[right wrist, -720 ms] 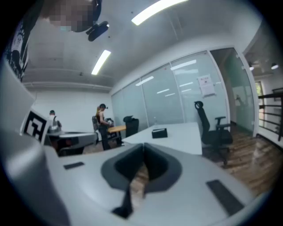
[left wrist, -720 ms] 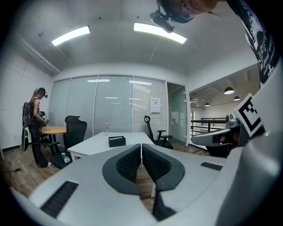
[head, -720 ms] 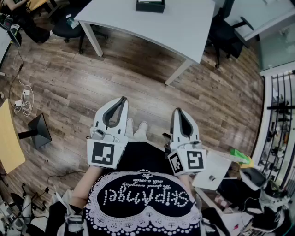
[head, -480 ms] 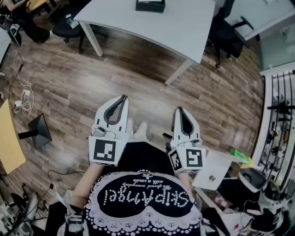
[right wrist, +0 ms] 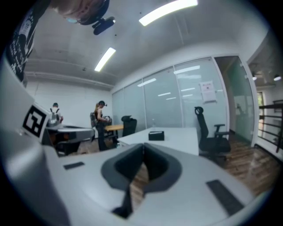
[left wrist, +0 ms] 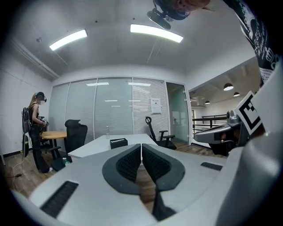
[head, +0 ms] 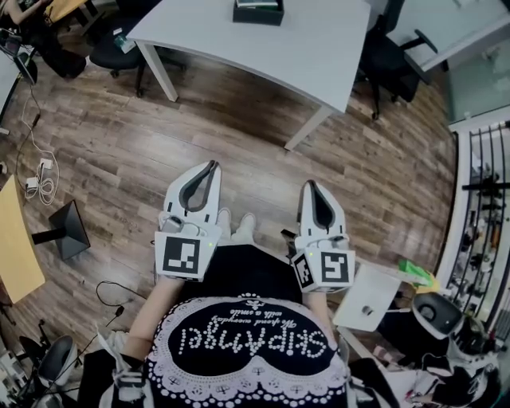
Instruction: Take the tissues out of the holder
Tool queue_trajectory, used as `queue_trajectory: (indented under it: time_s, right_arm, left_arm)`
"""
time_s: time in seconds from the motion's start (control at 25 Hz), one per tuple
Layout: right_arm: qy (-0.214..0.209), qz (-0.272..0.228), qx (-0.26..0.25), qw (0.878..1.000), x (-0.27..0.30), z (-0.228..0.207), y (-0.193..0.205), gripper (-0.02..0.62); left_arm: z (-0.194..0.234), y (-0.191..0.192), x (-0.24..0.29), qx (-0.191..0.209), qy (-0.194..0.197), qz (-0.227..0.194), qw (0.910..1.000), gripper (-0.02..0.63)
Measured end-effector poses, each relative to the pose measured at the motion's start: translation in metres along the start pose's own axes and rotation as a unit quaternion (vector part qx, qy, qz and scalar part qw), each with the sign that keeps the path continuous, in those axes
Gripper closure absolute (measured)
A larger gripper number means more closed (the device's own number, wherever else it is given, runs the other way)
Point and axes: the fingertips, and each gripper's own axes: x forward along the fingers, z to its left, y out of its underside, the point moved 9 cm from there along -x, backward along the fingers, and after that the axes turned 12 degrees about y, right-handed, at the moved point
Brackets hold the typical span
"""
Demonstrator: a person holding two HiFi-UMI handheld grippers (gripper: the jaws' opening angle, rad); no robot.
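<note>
Wood-plank flooring [head: 239, 151] spreads under both claws; the left claw [head: 212, 165] and right claw [head: 309, 185] hang over it by the person's waist, each with jaws pressed together on nothing; well ahead, the white desk [head: 319, 56] carries the dark tissue holder [head: 258, 10] near its far edge; 1 black office chair [head: 389, 57] stands beside it; a glass wall [left wrist: 110, 110] lies beyond.
</note>
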Motion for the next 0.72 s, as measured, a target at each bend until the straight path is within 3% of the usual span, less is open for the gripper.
queue_trajectory:
  time_s: [0.28,0.52,0.72]
  right_arm:
    - [-0.007,-0.005,-0.005,1.000,0.000,-0.005,-0.003,0.561]
    - [-0.045,-0.019,0.000,0.999,-0.005,-0.016,-0.003,0.561]
    - [-0.038,-0.012,0.006,0.999,-0.012,-0.037,0.004,0.561]
  left_arm:
    - [-0.005,-0.001,0.003,-0.005,-0.005,-0.001,1.0000,0.577]
    - [-0.019,-0.001,0.009,-0.005,-0.007,-0.004,1.0000,0.575]
    - [-0.030,0.002,0.009,-0.005,-0.025,-0.006,0.9997,0.577]
